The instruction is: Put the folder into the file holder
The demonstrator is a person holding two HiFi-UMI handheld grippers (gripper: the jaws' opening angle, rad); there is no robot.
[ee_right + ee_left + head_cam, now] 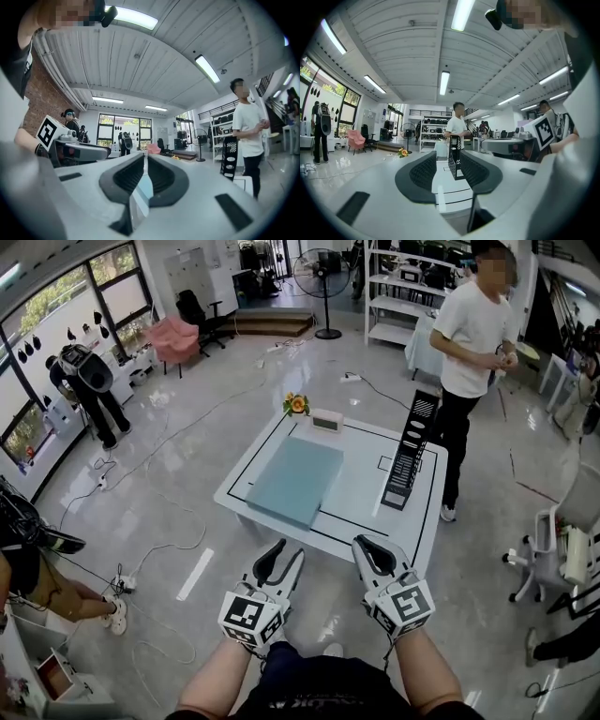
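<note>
**Both tools held low, short of the surface**

Closest to me are the marker cubes (251,615) on my two tools. Each face carries a black-and-white square pattern and no words that I can read. My left tool (289,551) (449,157) has its jaws apart with nothing between the pads. Through the gap I see only the distant surface (361,474) and the file holder (454,161). My right tool (367,547) (145,164) has its jaws closed to a thin slit and grips nothing. Both tools hover in front of the near edge of the surface and touch nothing on it.

The folder (295,479) is teal and lies flat on the white surface, left of centre, inside a black outline drawn there. Its long axis runs away from me, with the far end leaning a little to the right.

The file holder (412,451) is black mesh and stands upright near the right edge, well apart from the folder with bare surface between them. Its length also runs away from me.

At the far edge are a flower (297,404) and a small white box (326,420), whose front is too small to read. A person (473,324) in a white T-shirt stands beside the far right corner
</note>
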